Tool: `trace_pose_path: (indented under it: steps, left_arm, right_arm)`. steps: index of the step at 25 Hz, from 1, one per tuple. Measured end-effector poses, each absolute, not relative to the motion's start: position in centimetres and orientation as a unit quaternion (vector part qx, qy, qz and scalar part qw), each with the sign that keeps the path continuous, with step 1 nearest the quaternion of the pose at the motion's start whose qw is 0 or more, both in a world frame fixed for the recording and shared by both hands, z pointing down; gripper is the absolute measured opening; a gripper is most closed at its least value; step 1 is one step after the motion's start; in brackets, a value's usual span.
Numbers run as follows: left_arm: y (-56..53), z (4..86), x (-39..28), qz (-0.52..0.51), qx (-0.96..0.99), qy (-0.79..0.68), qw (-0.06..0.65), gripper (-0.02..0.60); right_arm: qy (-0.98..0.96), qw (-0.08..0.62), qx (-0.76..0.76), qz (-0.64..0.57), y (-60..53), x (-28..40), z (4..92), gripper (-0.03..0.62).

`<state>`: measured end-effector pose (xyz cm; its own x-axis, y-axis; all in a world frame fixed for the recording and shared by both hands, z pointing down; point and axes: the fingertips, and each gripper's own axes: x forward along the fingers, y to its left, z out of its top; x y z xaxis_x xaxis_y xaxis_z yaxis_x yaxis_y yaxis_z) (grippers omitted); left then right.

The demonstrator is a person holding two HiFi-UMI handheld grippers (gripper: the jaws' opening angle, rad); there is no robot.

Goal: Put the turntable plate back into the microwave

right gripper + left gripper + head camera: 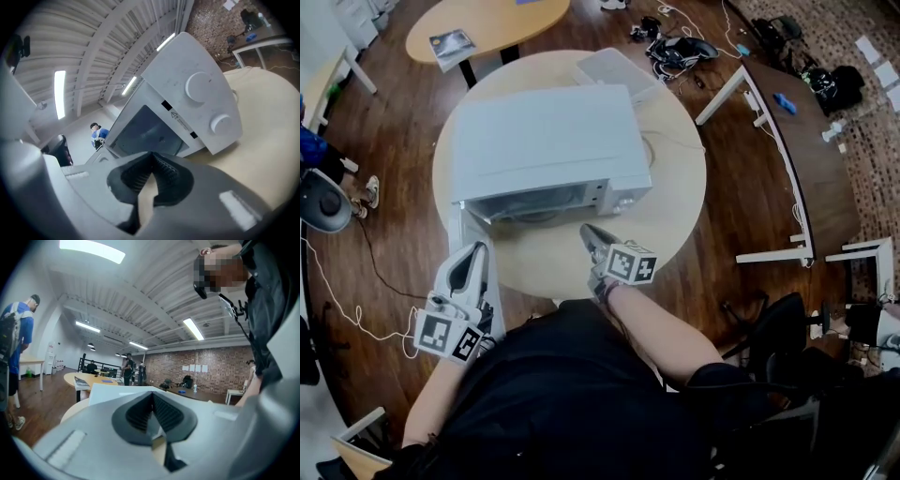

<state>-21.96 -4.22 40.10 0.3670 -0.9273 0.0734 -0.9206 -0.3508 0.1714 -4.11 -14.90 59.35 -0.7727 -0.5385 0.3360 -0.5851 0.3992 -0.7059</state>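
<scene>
Nearest, both claws are closed and empty: the left claw (471, 267) beside the open door (464, 230), the right claw (598, 242) just before the microwave (544, 141) on the round table (675, 202). The glass turntable plate (536, 202) appears to lie in the cavity already, so the door wants a gentle push shut, without jolting it. Nothing blocks its swing; a white tray (614, 67) lies behind.

In the lower left of the head view, the left gripper (472, 255) points up the frame with its marker cube (448, 337) nearest the body. It is carried on the bare left forearm (431, 403), which runs to the bottom edge. Its jaws are closed together. Near the centre, the right gripper (591, 234) angles up and left, rolled sideways, with its jaws likewise pressed tip to tip. The right forearm (661, 330) reaches out from the black-clad torso (572, 403).
</scene>
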Motion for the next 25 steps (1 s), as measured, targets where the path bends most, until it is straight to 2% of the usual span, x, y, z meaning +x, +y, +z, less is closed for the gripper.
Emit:
trace_pose_path:
  steps: [9,15,18,25]
  left_arm:
    - [-4.2,40.8,-20.4,-0.034,0.833,-0.541,0.111,0.003]
    - [-4.6,42.5,-19.2,-0.053,0.834,-0.526,0.156,0.003]
    - [-4.3,42.8,-18.4,-0.05,0.841,-0.514,0.158,0.003]
    - [-2.8,42.6,-21.0,-0.054,0.828,-0.536,0.155,0.003]
  right_arm:
    - [-0.839,0.011,0.35,0.416,-14.1,-4.3,58.2,0.002]
    - [-0.819,0.009,0.401,0.41,-14.0,0.0,57.9,0.002]
    - [-0.814,0.0,0.421,0.401,-13.6,1.3,57.7,0.002]
    - [-0.823,-0.004,0.404,0.4,-12.2,-1.4,57.9,0.002]
